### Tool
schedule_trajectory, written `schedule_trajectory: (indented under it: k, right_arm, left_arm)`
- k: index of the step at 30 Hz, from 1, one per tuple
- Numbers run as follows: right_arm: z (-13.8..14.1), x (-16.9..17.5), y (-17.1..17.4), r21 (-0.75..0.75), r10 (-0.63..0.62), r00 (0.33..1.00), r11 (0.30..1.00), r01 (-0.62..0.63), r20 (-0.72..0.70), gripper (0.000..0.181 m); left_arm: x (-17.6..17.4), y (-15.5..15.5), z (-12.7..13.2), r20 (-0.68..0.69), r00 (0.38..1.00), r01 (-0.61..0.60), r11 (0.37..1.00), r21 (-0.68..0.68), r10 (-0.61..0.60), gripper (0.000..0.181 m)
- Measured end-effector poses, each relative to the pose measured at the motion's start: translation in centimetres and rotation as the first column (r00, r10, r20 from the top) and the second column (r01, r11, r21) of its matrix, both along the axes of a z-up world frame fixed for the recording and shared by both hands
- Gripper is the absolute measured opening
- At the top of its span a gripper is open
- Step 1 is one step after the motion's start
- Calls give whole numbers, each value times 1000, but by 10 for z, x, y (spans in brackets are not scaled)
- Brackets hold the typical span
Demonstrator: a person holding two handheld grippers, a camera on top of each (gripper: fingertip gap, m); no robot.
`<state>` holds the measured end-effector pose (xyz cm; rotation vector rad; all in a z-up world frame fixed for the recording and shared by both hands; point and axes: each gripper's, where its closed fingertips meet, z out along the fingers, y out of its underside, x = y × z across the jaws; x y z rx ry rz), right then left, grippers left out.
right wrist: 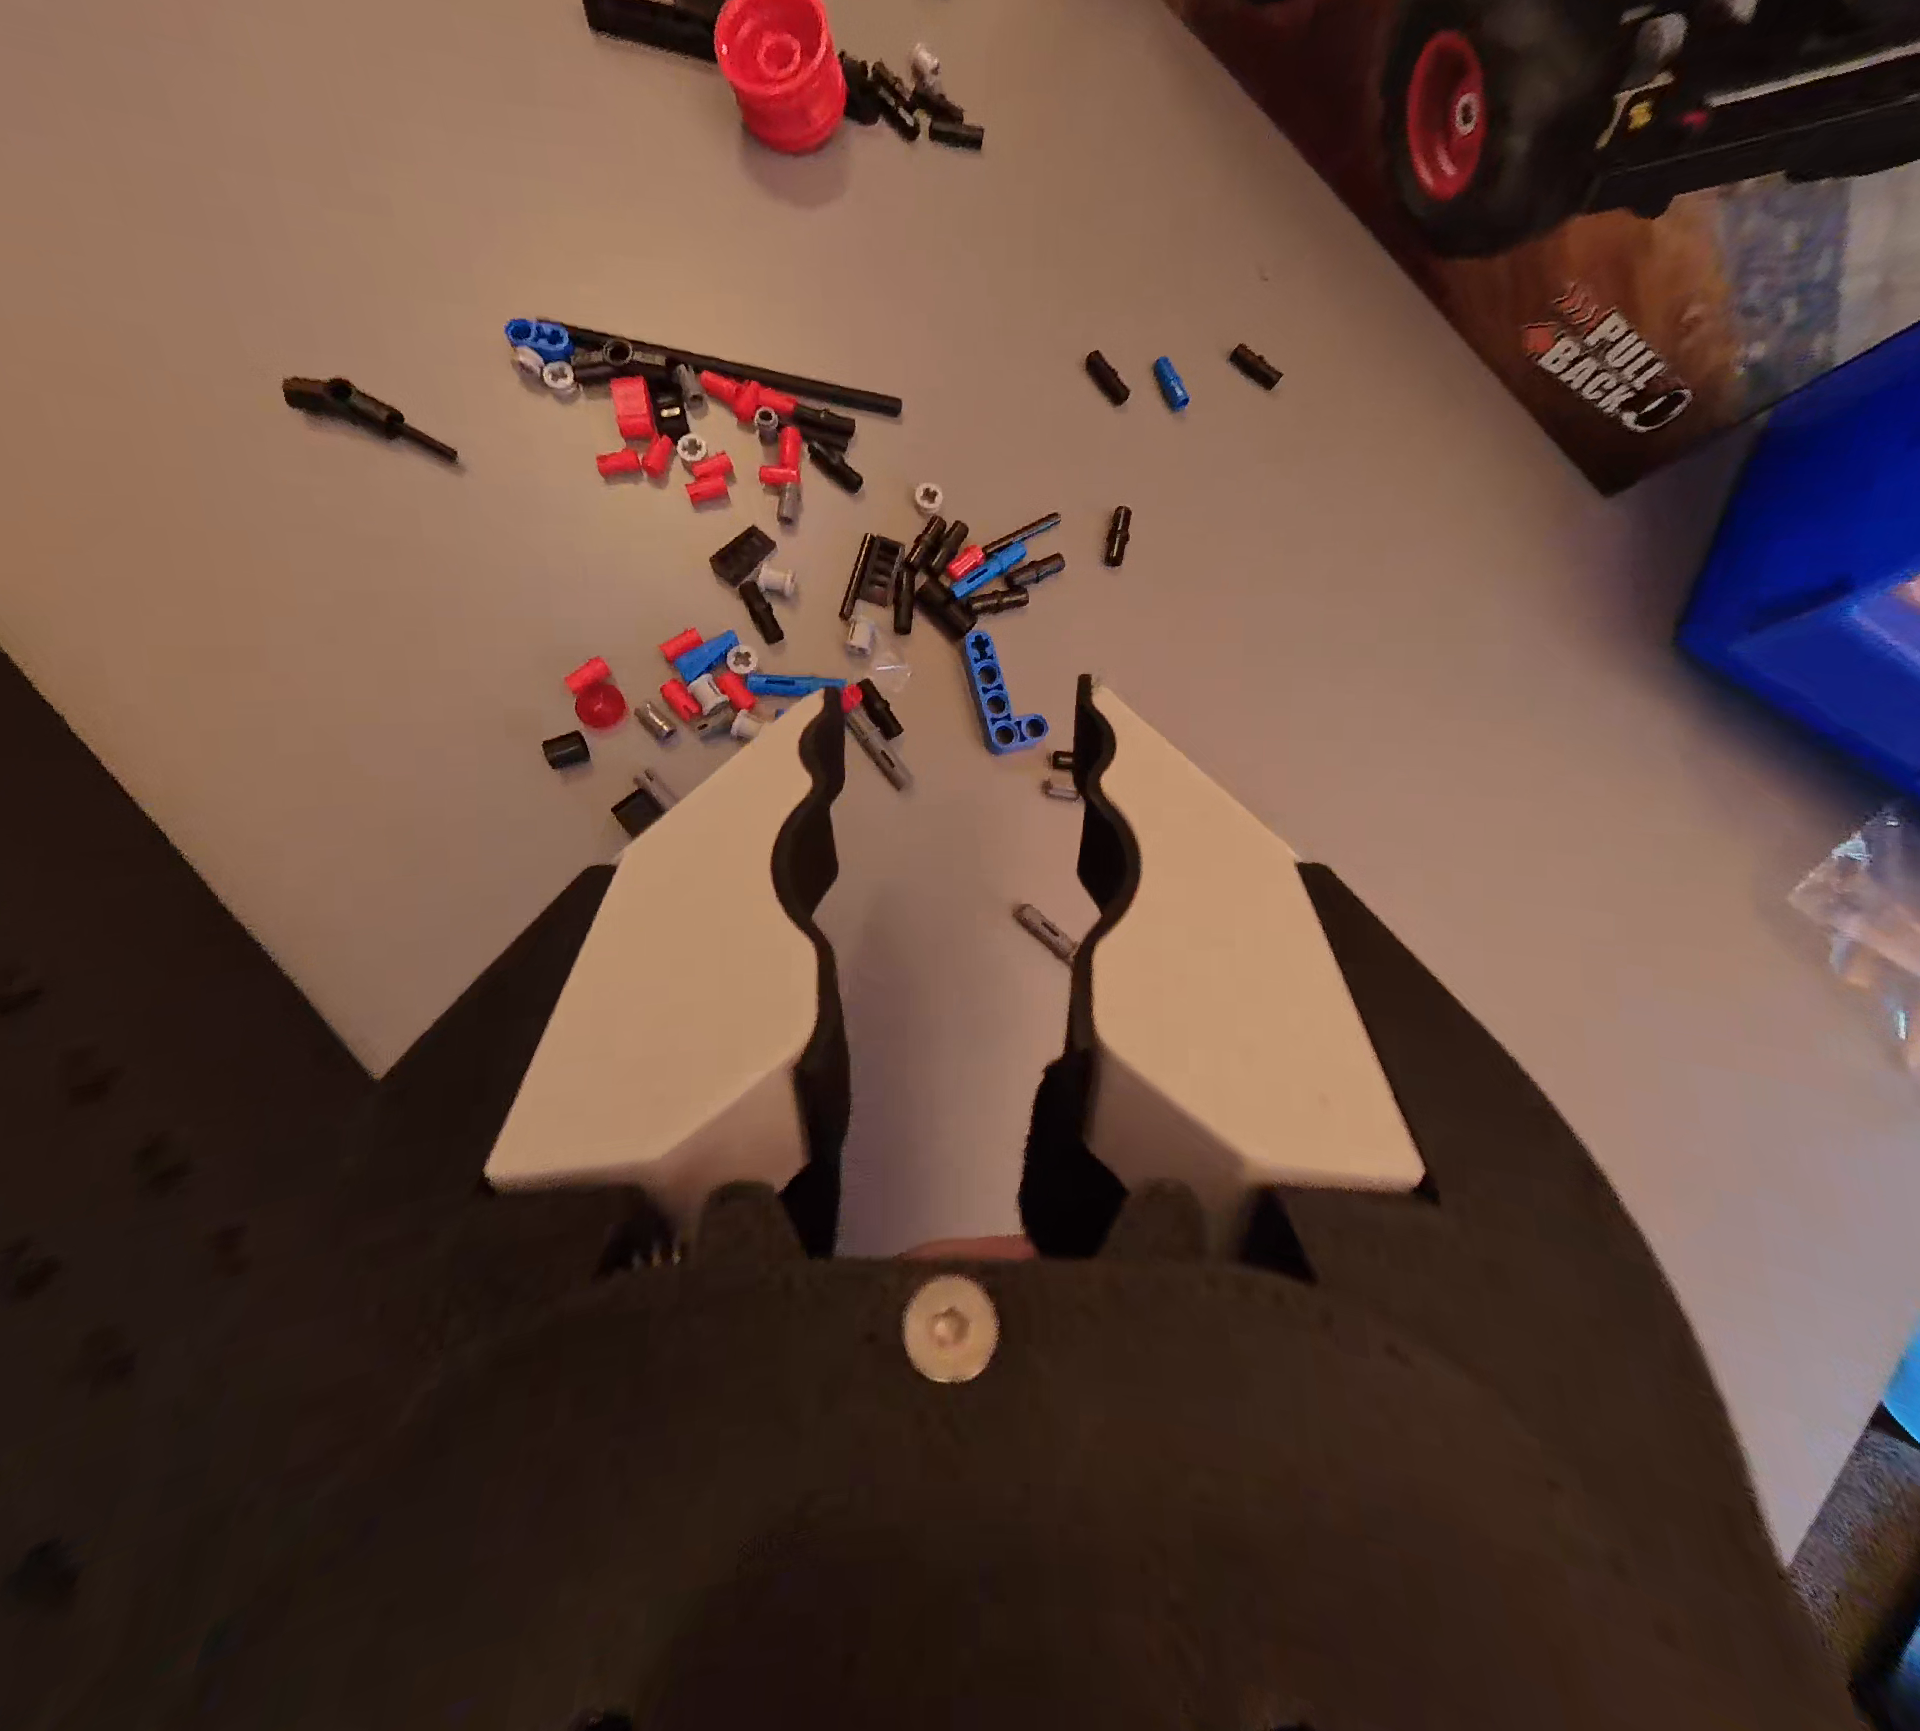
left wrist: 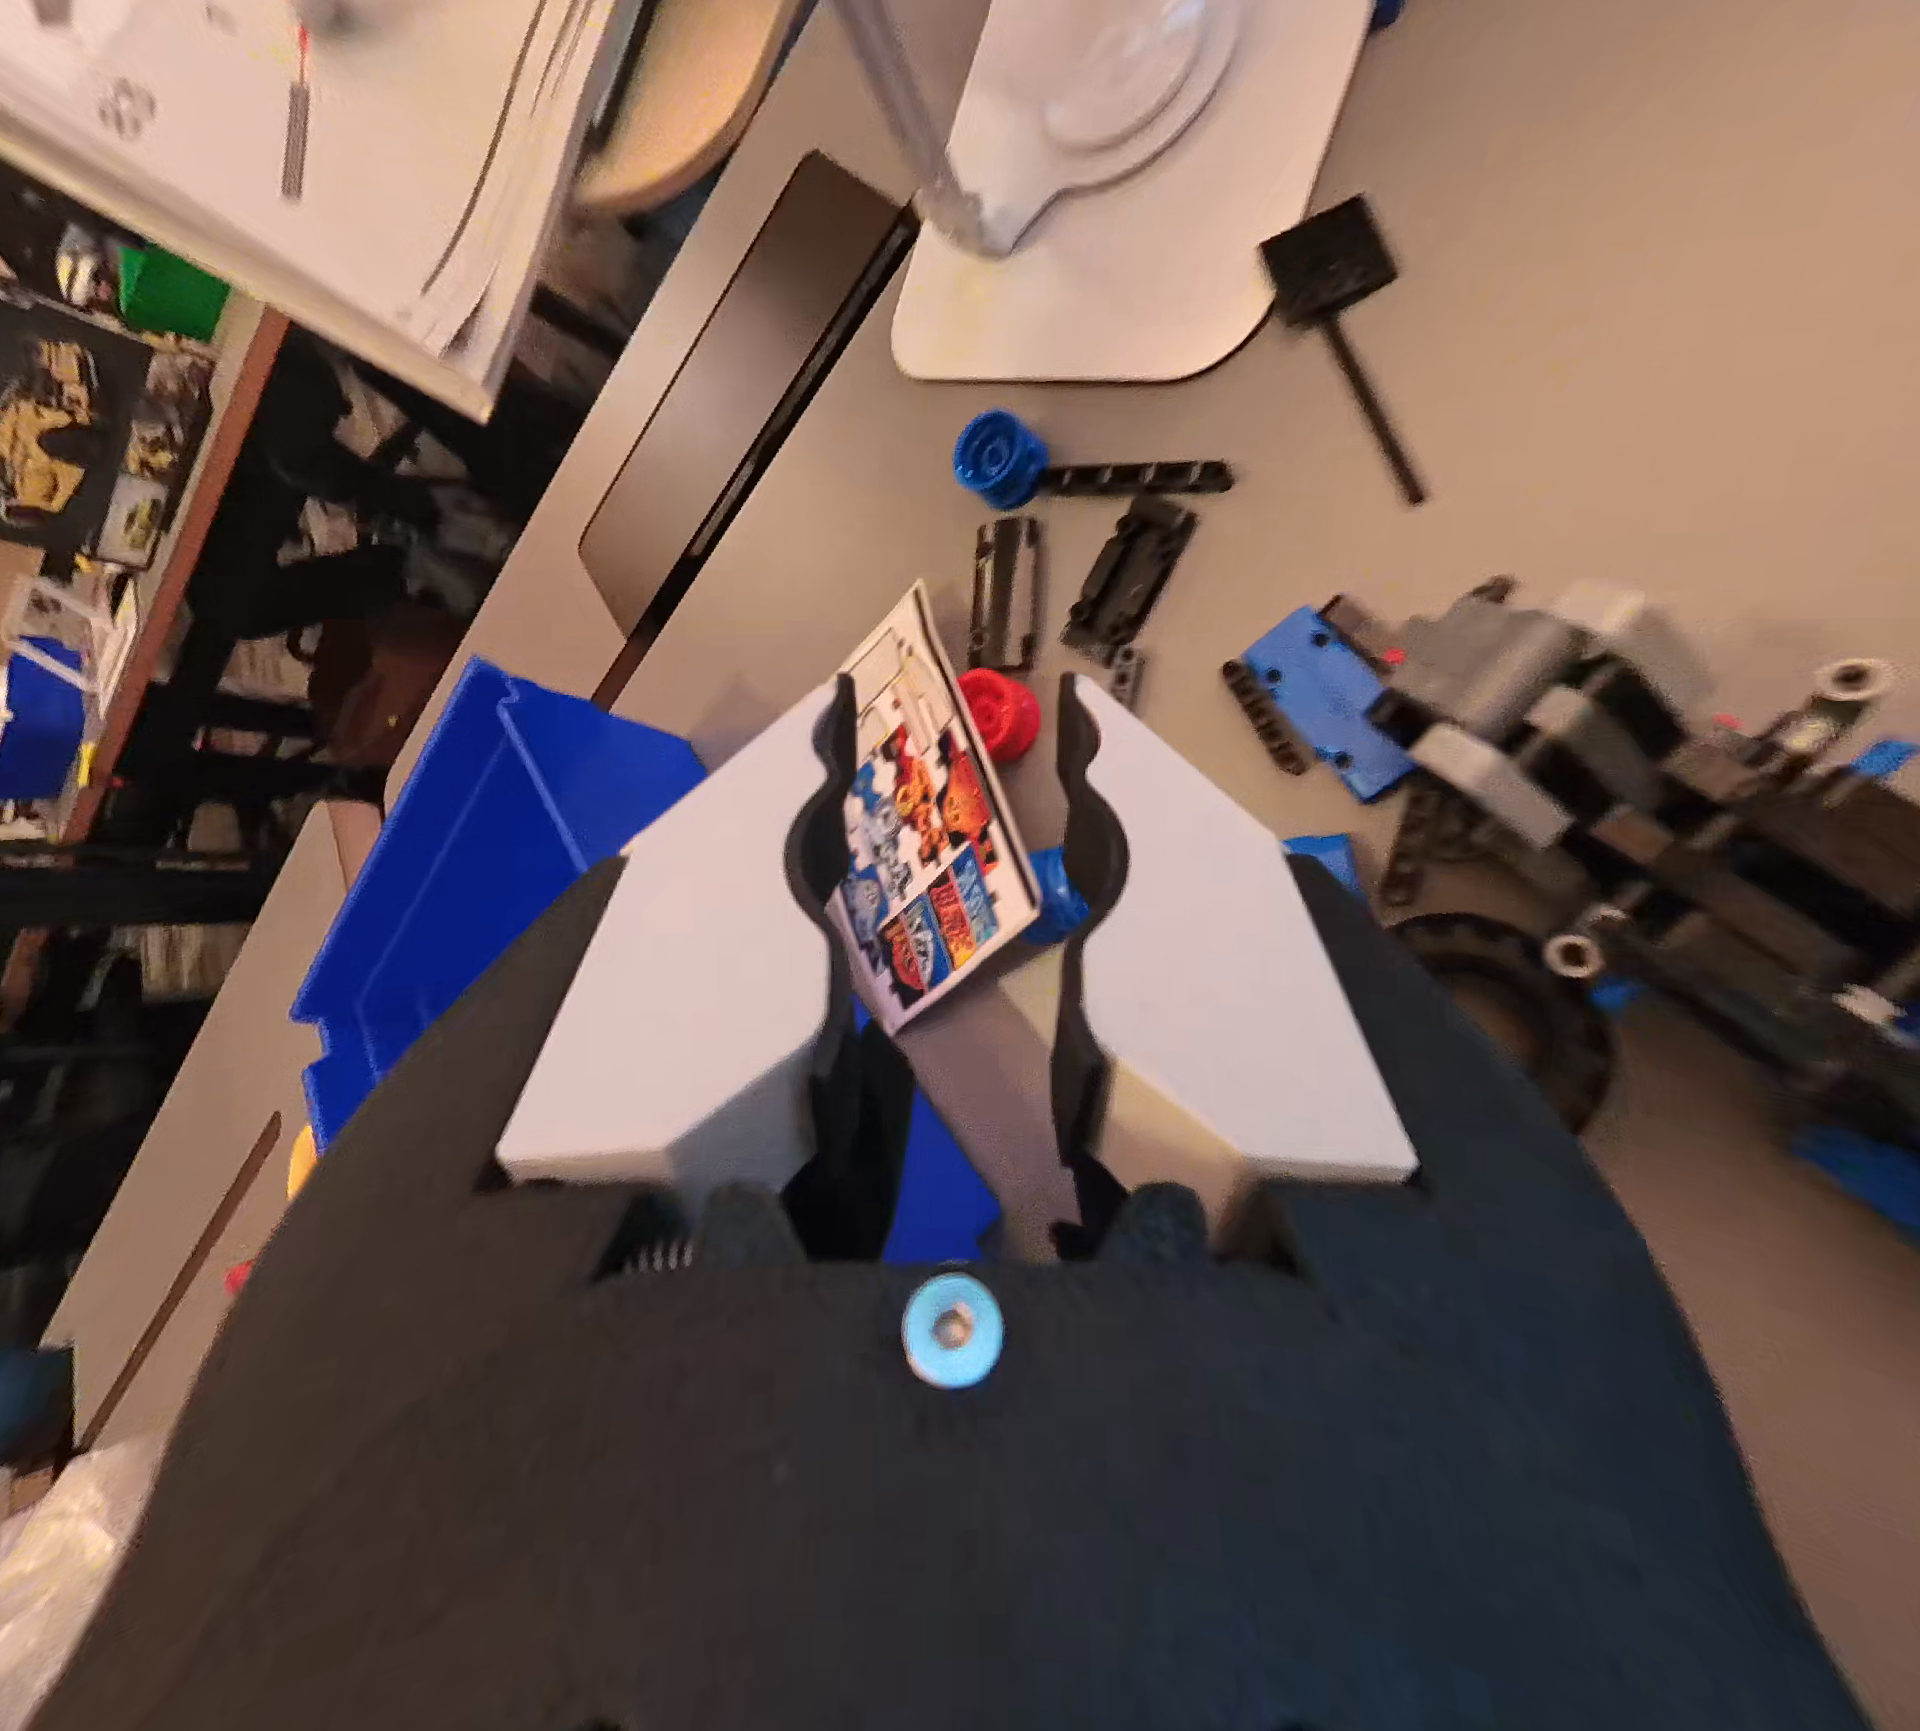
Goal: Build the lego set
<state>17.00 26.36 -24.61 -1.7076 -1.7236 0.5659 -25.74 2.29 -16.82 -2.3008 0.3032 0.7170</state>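
**Half-built truck on the desk, both my grippers empty**

The partly assembled black, grey and blue brick truck (left wrist: 1621,850) lies on its side on the beige desk (left wrist: 1558,279), off to the right of my left gripper (left wrist: 956,694). One black tyre shows at its lower edge. My left gripper's two white fingers (left wrist: 717,933) stand well apart with nothing between them. Seen through that gap, a colourful printed sticker sheet (left wrist: 935,840) lies on the desk, a small red wheel hub (left wrist: 1000,711) just beyond it and a blue hub (left wrist: 1055,892) at its right edge. Farther out lie a second blue wheel hub (left wrist: 992,457) touching a black beam (left wrist: 1138,476), two black frame pieces (left wrist: 1070,585), and a black square plate on an axle (left wrist: 1340,310). A blue plastic bin (left wrist: 468,881) sits left of my fingers, and a white stand base (left wrist: 1122,154) sits beyond the parts.

My right gripper (right wrist: 956,694) hangs over the same desk (right wrist: 312,227), its white fingers (right wrist: 675,954) likewise spread wide and holding nothing. Just ahead of the tips lies a scatter of small red, blue, black and grey pins and connectors (right wrist: 748,538), with a blue L-shaped beam (right wrist: 997,694) near the right tip. A larger red wheel hub (right wrist: 779,60) stands farther off beside black beams. The printed set box (right wrist: 1558,123) lies at the upper right, a blue bin (right wrist: 1829,559) below it.
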Motion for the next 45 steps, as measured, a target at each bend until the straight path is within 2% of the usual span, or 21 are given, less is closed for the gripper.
schedule_trajectory:
  k: [7, 16, 21, 29, 37, 41, 45]
  right_arm:
    - [-8, -5, -2, 4, 37, 998, 999, -38, 46, 39]
    - [-23, -6, -5, -29, 85, 989, 996, -82, 121, 37]
    - [-30, -9, -7, -45, 105, 984, 994, -100, 144, 33]
    - [-28, -14, -16, -55, 152, 976, 988, -145, 157, 29]
    - [-29, -6, -45, -127, 249, 956, 965, -231, 156, 27]
    - [-31, -18, -54, -108, 276, 949, 959, -261, 152, 27]
    - [-33, -36, -75, -110, 355, 922, 933, -341, 152, 26]
  left_arm:
    - [66, 18, 3, 21, 986, 166, 986, 27, -167, 34]
    - [154, 48, 0, 60, 917, 390, 917, 81, -395, 29]
    - [208, 59, -15, 86, 849, 516, 853, 74, -521, 28]
    - [281, 61, -42, 92, 703, 703, 709, 54, -705, 27]
    - [316, 47, -74, 178, 603, 788, 615, 15, -778, 26]
    - [321, 44, -84, 184, 587, 804, 595, -14, -789, 26]
    - [322, 42, -88, 200, 580, 808, 589, -19, -789, 26]
